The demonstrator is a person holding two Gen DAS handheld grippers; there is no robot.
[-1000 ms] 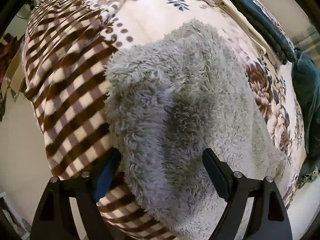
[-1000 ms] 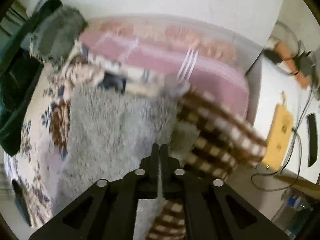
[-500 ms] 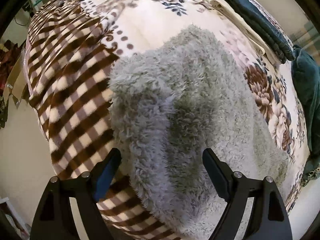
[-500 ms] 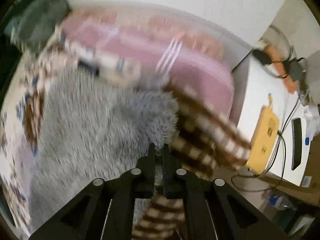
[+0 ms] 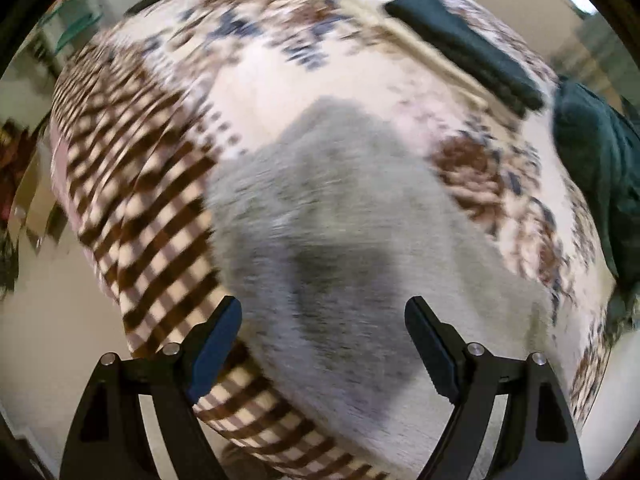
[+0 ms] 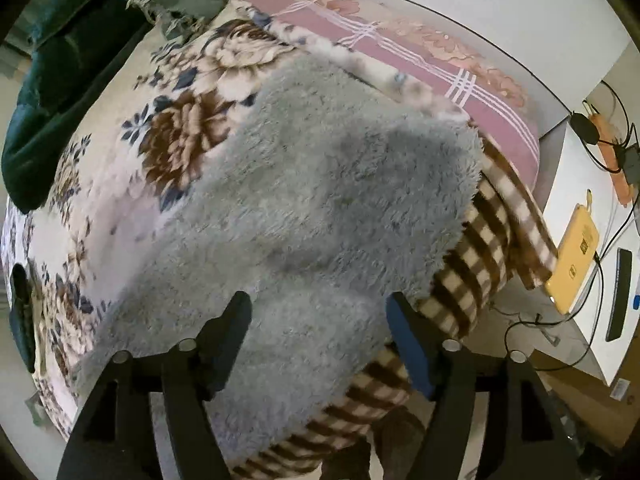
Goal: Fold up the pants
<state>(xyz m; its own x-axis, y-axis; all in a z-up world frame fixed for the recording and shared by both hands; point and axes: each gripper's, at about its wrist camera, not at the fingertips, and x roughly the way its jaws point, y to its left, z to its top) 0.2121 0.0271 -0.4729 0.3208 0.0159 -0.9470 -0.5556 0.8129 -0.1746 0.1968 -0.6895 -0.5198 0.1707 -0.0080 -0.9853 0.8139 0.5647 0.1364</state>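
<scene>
Fluffy grey pants [image 5: 336, 220] [image 6: 320, 208] lie folded over on a flowered and checked blanket [image 5: 280, 80] [image 6: 120, 184] that covers a bed. My left gripper [image 5: 323, 312] hangs open above the near part of the pants, with nothing between its fingers. My right gripper [image 6: 318, 306] points down over the pants near the checked edge of the blanket. Its jaws are opening and the pads stand clear of the grey cloth below them.
Folded dark and cream clothes [image 5: 460, 52] lie at the far side of the bed, beside a dark green cover [image 5: 596, 168] [image 6: 60, 80]. A white desk [image 6: 580, 184] with a yellow device [image 6: 574, 256] and cables stands next to the bed. Pale floor borders the checked edge.
My right gripper was shut on the grey pants' edge; now its jaws stand wide and the cloth lies on the bed. My left gripper has risen, still open.
</scene>
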